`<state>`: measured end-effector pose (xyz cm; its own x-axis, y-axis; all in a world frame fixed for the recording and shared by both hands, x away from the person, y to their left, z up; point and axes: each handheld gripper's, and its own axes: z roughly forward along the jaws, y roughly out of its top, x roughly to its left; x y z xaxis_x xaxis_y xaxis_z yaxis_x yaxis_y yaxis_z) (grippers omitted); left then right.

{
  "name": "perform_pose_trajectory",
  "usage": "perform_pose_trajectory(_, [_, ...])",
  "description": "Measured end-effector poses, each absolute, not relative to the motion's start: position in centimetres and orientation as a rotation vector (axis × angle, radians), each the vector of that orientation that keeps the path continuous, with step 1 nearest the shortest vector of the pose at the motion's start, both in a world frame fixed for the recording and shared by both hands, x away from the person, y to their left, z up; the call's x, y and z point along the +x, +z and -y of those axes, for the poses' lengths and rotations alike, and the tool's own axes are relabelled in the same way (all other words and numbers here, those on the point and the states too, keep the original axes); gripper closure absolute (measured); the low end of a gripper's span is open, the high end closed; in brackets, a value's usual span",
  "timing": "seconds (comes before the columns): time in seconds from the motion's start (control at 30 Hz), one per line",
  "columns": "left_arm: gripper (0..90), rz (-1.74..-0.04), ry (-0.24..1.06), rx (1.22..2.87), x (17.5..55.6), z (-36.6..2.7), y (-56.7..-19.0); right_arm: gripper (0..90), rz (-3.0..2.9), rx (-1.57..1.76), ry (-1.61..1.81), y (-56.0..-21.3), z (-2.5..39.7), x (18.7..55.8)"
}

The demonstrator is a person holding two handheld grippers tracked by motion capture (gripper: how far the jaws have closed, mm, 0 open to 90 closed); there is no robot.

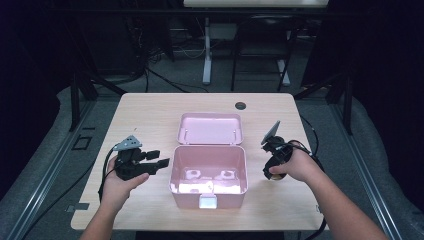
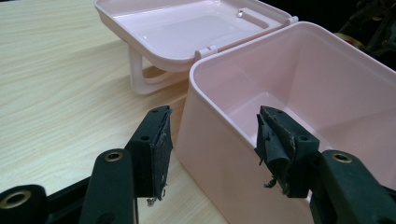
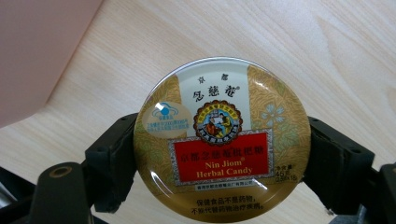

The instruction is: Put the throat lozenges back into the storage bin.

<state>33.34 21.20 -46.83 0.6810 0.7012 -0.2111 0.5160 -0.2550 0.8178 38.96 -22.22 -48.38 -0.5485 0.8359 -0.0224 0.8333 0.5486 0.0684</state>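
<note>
High view first: a pink box (image 1: 208, 172) stands open near the front middle of the desk (image 1: 150, 107), its lid (image 1: 210, 128) folded back flat behind it toward the far edge. The left tongs (image 1: 161, 159) sit just beside the box's left wall, spread, pointing at it, with bare wood to their left and behind them. The right tongs (image 1: 272, 175) hang off the box's right side, a little apart from the wall, pointing down toward the desk; a strip of bare wood runs between them and the right edge. The front edge lies close under the box's latch.

Left gripper view: the two black pads stand wide apart with the near corner of the pink box (image 2: 299, 93) between them, one pad outside the wall, the other over the hollow; whether either touches the rim I cannot tell. The lid (image 2: 187, 28) rests beyond on its handle, with open wood to the left.

Right gripper view: the tongs pinch a round gold candy tin (image 3: 222, 140) by its rim, one pad on each side, its printed face toward the camera. Light wood lies below it, and a pink wall (image 3: 37, 51) shows at the upper left, apart from the tin.
</note>
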Motion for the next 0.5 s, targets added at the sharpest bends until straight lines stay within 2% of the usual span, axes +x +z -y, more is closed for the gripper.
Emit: perform_pose_trajectory(0.5, [45.0, -0.950, 0.236, 1.921, 33.3, -21.2, -46.8, 19.9, -2.822, 1.313, 0.097, -45.9, 21.1, 38.6])
